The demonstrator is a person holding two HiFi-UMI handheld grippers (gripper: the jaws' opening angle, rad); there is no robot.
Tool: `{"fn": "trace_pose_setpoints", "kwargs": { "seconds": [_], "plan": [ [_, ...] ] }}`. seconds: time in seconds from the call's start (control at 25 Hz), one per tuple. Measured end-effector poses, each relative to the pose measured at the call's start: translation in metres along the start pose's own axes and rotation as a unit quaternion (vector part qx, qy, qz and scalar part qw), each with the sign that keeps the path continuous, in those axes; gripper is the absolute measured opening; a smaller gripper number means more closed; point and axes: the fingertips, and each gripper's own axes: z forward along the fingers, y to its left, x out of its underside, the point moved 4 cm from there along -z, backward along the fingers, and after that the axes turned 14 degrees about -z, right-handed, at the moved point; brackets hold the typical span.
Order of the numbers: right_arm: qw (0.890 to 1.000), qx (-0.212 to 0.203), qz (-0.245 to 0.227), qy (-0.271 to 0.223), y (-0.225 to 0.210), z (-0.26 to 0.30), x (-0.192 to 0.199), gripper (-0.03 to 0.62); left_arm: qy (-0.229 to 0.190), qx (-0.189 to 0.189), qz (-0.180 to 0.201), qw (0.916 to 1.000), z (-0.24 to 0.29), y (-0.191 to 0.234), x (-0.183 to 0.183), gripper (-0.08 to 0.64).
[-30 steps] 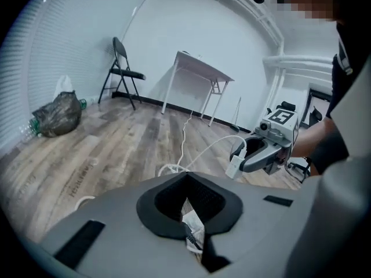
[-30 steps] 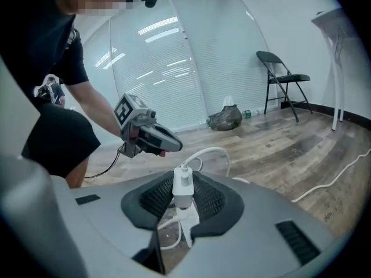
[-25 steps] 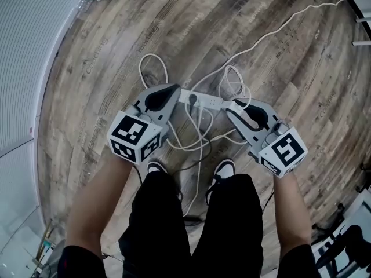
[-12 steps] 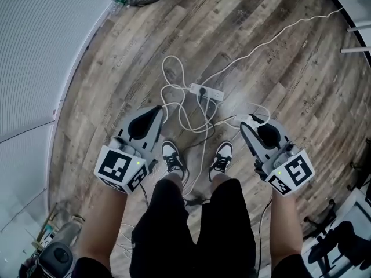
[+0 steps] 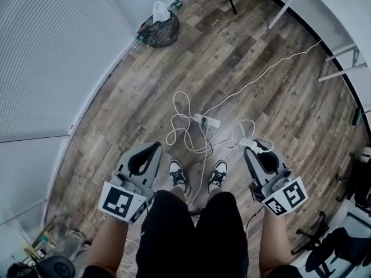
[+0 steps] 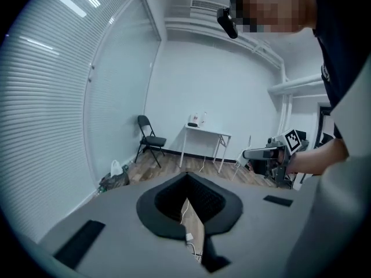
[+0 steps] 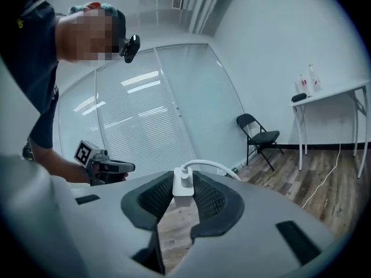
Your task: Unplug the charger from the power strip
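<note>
The white power strip (image 5: pixel 207 120) lies on the wooden floor ahead of my shoes, among loops of white cable (image 5: pixel 184 133). My right gripper (image 5: pixel 250 150) is held high above the floor and is shut on the white charger (image 5: pixel 246 143), which is out of the strip. In the right gripper view the charger (image 7: pixel 183 185) stands between the dark pads at my right gripper's (image 7: pixel 184 191) tip, its cable (image 7: pixel 214 165) curving off to the right. My left gripper (image 5: pixel 155 147) is raised at the left. Its jaws (image 6: pixel 186 177) meet at the tip with nothing between them.
A dark bag (image 5: pixel 157 30) sits by the blinds wall (image 5: pixel 46 68). A folding chair (image 6: pixel 149 138) and a white table (image 6: pixel 207 133) stand at the far wall. The strip's own cord (image 5: pixel 272 68) runs off to the upper right. Dark equipment (image 5: pixel 342 242) stands at the lower right.
Both grippers have risen far from the floor. The right one took the charger away from the power strip's end. The strip now looks small and far below.
</note>
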Motion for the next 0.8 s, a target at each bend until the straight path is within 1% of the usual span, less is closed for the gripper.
{"fn": "trace_pose_setpoints", "kwargs": {
  "seconds": [0.08, 0.16, 0.24, 0.28, 0.4, 0.48, 0.64, 0.72, 0.8],
  "plan": [
    [1.0, 0.019, -0.011, -0.01, 0.013, -0.009, -0.038, 0.107, -0.021, -0.006, -0.008, 0.9997, -0.027, -0.004, -0.03, 0.018],
    [0.999, 0.041, -0.018, -0.022, 0.028, -0.021, -0.08, 0.107, -0.04, -0.007, -0.026, 0.9988, -0.053, -0.012, -0.058, 0.018],
    [0.997, 0.059, -0.024, -0.039, 0.043, -0.034, -0.126, 0.107, -0.057, -0.003, -0.041, 0.9975, -0.078, -0.026, -0.087, 0.017],
    [0.996, 0.064, -0.029, -0.048, 0.05, -0.041, -0.15, 0.107, -0.068, 0.001, -0.042, 0.9968, -0.091, -0.035, -0.102, 0.018],
    [0.993, 0.063, -0.066, -0.076, 0.069, -0.069, -0.217, 0.107, -0.105, 0.016, -0.031, 0.9938, -0.123, -0.071, -0.147, 0.018],
    [0.99, 0.058, -0.095, -0.09, 0.078, -0.085, -0.255, 0.107, -0.125, 0.028, -0.031, 0.9912, -0.139, -0.091, -0.172, 0.018],
    [0.984, 0.059, -0.12, -0.118, 0.081, -0.113, -0.31, 0.107, -0.154, 0.034, -0.025, 0.9872, -0.16, -0.117, -0.217, 0.018],
    [0.981, 0.063, -0.128, -0.131, 0.08, -0.124, -0.328, 0.107, -0.172, 0.037, -0.018, 0.9843, -0.168, -0.129, -0.235, 0.018],
    [0.978, 0.068, -0.136, -0.143, 0.082, -0.135, -0.339, 0.107, -0.188, 0.039, -0.006, 0.9814, -0.177, -0.141, -0.246, 0.018]
  ]
}}
